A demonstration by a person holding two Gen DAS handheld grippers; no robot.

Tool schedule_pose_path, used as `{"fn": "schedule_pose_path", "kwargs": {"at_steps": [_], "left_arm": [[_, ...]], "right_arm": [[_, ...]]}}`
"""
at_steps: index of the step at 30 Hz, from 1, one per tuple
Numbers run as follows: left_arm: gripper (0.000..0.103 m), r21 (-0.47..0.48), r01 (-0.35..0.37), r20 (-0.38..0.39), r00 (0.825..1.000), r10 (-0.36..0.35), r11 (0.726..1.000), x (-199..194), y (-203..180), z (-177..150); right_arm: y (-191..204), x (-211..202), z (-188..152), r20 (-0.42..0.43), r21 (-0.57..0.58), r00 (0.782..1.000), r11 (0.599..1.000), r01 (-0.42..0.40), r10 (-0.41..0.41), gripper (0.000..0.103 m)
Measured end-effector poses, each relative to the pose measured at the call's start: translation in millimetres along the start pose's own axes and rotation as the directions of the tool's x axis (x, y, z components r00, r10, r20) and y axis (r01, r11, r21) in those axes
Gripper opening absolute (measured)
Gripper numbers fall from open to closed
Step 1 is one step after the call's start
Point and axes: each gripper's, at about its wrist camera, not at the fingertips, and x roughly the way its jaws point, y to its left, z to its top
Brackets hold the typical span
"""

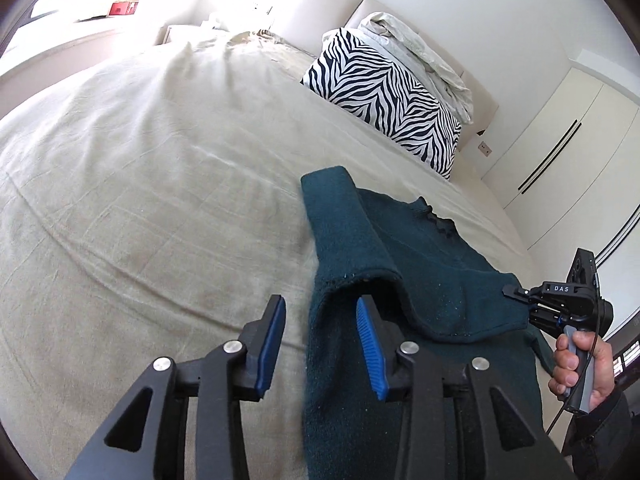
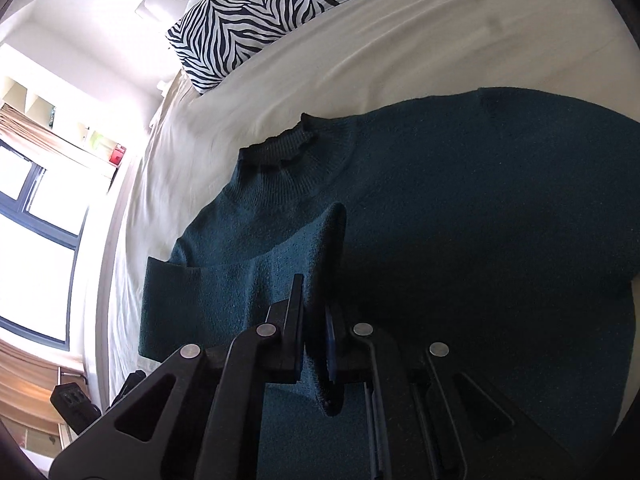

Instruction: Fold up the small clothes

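A dark teal knit sweater (image 1: pixel 432 256) lies on the beige bed (image 1: pixel 160 168), collar (image 2: pixel 280 146) towards the pillows. My left gripper (image 1: pixel 320 304) hangs over the sweater's near left edge with its blue pads apart. Its right finger (image 1: pixel 370 344) sits at a raised, tunnel-like fold, and its left finger (image 1: pixel 272 340) is over bare sheet. No cloth is pressed between them. My right gripper (image 2: pixel 314 300) is shut on a pinched-up fold of the sweater (image 2: pixel 320 240), lifting it. In the left wrist view the right gripper (image 1: pixel 512 292) holds the sweater's right edge, with a hand (image 1: pixel 576 364) on its handle.
A zebra-striped pillow (image 1: pixel 384 96) leans at the head of the bed with crumpled pale bedding (image 1: pixel 420 52) behind it. White wardrobe doors (image 1: pixel 560 152) stand to the right. A window (image 2: pixel 36 216) lies beyond the bed's other side. Wide beige sheet stretches left of the sweater.
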Motion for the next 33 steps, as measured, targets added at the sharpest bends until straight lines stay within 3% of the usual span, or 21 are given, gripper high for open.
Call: {"fn": "schedule_pose_path", "kwargs": {"at_steps": [7,10,13,19,25,27,28,31,33], "left_arm": [[0.034,0.004,0.038,0.015,0.999,-0.039,0.999,8.4,-6.4,37.5],[0.029,0.009,0.063,0.009,0.998,-0.063,0.998,17.6,-12.0,49.8],[0.028,-0.007,0.117,-0.009,0.993,-0.117,0.993,30.9,-17.9,60.1],[0.028,-0.038,0.168,-0.098,0.98,-0.171,0.985,78.0,-25.7,76.5],[0.027,-0.093,0.109,-0.215,0.968,-0.127,0.99,136.3,-6.2,75.4],[0.004,-0.119,0.112,-0.218,0.966,-0.136,0.986,144.6,4.8,73.5],[0.002,-0.14,0.121,-0.218,0.964,-0.15,0.983,145.5,9.9,73.6],[0.002,-0.186,0.16,-0.218,0.955,-0.2,0.969,144.3,17.7,75.8],[0.013,-0.19,0.177,-0.204,0.955,-0.215,0.966,142.5,17.8,81.0]], "right_arm": [[-12.3,2.5,16.8,0.035,-0.062,0.996,0.995,0.083,-0.081,0.007],[-16.3,9.1,21.3,0.026,-0.061,0.994,0.992,0.109,-0.108,0.007],[-26.2,11.8,20.4,0.015,-0.046,0.993,0.992,0.121,-0.12,0.007],[-42.8,9.8,17.2,0.003,0.008,0.994,0.994,0.112,-0.112,0.007],[-53.6,11.0,20.5,-0.003,0.035,0.994,0.994,0.108,-0.108,0.007],[-63.4,16.4,22.6,-0.014,0.066,0.996,0.993,0.093,-0.093,0.007],[-68.8,19.8,23.1,-0.02,0.08,0.997,0.994,0.078,-0.077,0.008],[-86.7,24.9,21.8,-0.026,0.143,1.0,0.99,0.006,-0.002,0.008],[-95.6,20.9,20.0,-0.014,0.189,0.999,0.982,-0.032,0.035,0.009]]}}
